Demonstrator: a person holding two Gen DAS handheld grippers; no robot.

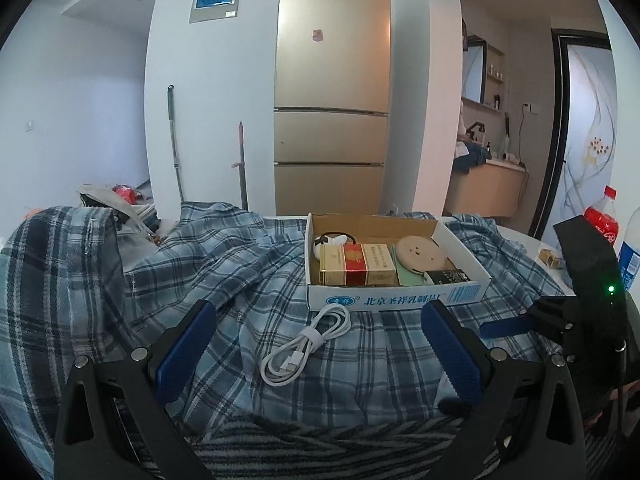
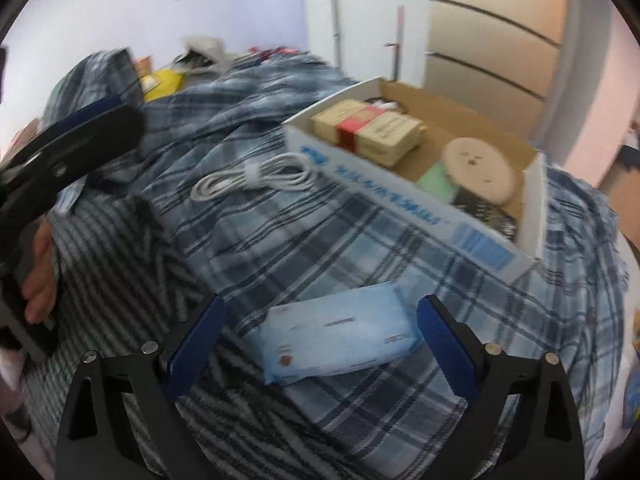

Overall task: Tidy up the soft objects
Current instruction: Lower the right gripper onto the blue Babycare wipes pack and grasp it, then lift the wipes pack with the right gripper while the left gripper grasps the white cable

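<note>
Left wrist view: the left hand-held gripper [image 1: 318,354], jaws apart and empty, frames the coiled white charging cable [image 1: 306,348] on the blue plaid cloth [image 1: 224,264], before the shallow cardboard box [image 1: 394,296].

Right wrist view: the right hand-held gripper [image 2: 320,346], jaws apart, straddles the soft light-blue tissue pack [image 2: 334,338] lying on the cloth, apparently lined up to grasp it.

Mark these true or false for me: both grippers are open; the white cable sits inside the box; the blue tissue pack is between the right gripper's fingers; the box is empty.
1. Both grippers are open. True: left gripper and right gripper both gape.
2. The white cable sits inside the cardboard box. False: it lies on the plaid cloth before the box.
3. The blue tissue pack is between the right fingers. True, ungripped.
4. The box is empty. False: it holds several items.
</note>
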